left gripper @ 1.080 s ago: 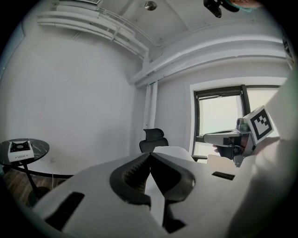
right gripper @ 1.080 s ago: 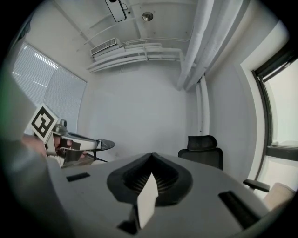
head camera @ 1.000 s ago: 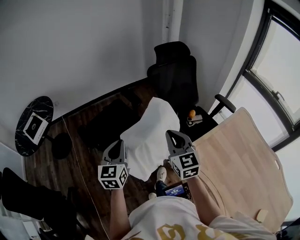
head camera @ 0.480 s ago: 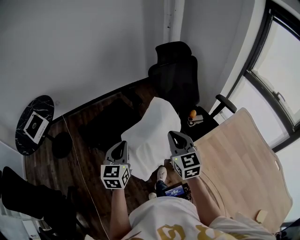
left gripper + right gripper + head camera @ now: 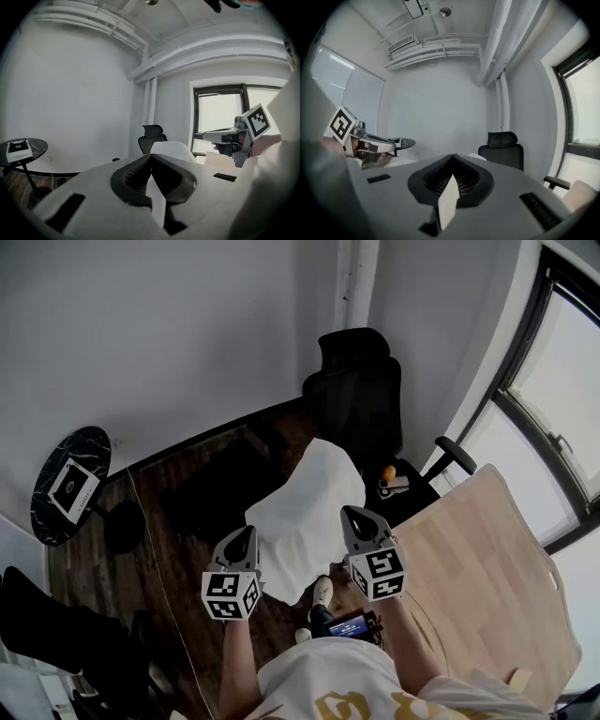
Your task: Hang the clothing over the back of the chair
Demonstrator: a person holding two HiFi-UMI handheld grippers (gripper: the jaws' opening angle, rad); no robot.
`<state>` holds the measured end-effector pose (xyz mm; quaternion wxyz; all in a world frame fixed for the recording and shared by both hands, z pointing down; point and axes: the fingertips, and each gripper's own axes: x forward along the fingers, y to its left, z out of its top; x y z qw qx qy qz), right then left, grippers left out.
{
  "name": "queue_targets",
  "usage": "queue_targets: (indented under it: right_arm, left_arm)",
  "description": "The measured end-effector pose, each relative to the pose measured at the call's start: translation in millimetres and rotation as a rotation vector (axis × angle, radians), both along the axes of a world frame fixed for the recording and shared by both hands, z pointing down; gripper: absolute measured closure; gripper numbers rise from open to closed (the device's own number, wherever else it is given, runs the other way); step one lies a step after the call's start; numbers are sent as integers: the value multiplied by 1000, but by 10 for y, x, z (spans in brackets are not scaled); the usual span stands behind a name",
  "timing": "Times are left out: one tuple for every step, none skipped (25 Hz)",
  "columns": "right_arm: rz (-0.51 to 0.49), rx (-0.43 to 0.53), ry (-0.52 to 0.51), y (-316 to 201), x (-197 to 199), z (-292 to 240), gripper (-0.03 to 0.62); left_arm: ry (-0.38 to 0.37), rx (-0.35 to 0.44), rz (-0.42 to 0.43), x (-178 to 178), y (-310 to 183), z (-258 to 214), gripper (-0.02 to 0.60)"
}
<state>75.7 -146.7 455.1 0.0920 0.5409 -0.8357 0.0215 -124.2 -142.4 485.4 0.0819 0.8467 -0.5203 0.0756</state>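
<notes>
A white piece of clothing (image 5: pixel 305 512) hangs spread between my two grippers above the dark wood floor. My left gripper (image 5: pixel 246 538) is shut on its left edge, and a strip of white cloth (image 5: pixel 157 197) shows between the closed jaws. My right gripper (image 5: pixel 349 514) is shut on the right edge, with a white flap (image 5: pixel 449 199) caught in its jaws. The black office chair (image 5: pixel 356 399) stands beyond the cloth by the wall, its high back and headrest upright. From each gripper view the chair (image 5: pixel 152 137) (image 5: pixel 502 149) lies straight ahead at some distance.
A round black side table (image 5: pixel 70 486) with a white box on it stands at the left. A light wooden desk (image 5: pixel 478 568) fills the right side under the window (image 5: pixel 553 418). A small orange thing (image 5: pixel 387 472) lies on the chair seat. Dark bags (image 5: pixel 56 634) sit at the lower left.
</notes>
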Motion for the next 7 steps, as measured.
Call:
queue_targets:
  right_arm:
    - [2, 0, -2, -5, 2, 1, 583]
    - [4, 0, -4, -14, 6, 1, 583]
    - [6, 0, -5, -24, 11, 1, 583]
    - [7, 0, -7, -33, 16, 2, 583]
    - [8, -1, -7, -39, 21, 4, 583]
    - [9, -2, -8, -44, 27, 7, 583]
    - [10, -4, -9, -48, 33, 11, 583]
  left_arm:
    - [4, -1, -2, -10, -5, 1, 561]
    - [7, -1, -4, -17, -13, 1, 561]
    - [8, -1, -5, -22, -22, 1, 561]
    - [8, -2, -7, -27, -30, 2, 561]
    - [6, -3, -8, -30, -36, 5, 561]
    - [5, -4, -10, -34, -41, 9, 561]
    - [3, -5, -12, -37, -45, 14, 561]
